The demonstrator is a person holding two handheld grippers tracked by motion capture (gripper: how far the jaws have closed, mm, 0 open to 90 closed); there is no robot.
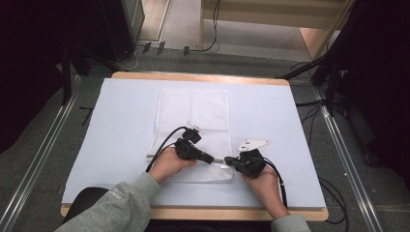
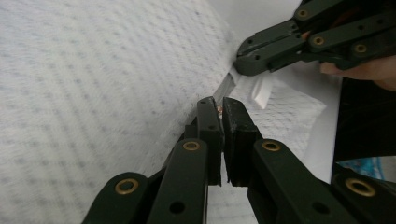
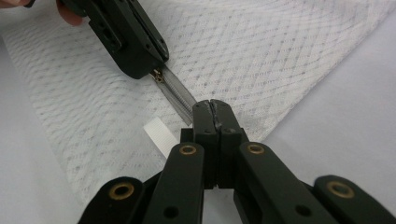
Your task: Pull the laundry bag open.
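On table (image 1: 121, 145) | one mesh bag (image 1: 193, 111) | one zipper (image 3: 177, 93) | two hand-held grippers: left (image 1: 211, 159), right (image 1: 227, 161)

The mesh bag (image 1: 193, 116) is white, woven in a fine diamond net pattern; its zipper (image 3: 177, 95) is grey with a brassy metal slider (image 3: 159, 74); a plain white tag (image 3: 160, 135) lies beside it; both grippers (image 2: 220, 108) (image 3: 211, 108) are black with brass-coloured rivets; the table cover (image 1: 121, 125) is pale lilac-white, edged by light wood; the sleeve (image 1: 121, 205) is grey.

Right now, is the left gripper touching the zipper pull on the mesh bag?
Touching. The right gripper view shows the left gripper shut on the zipper pull of the mesh bag, no gap.
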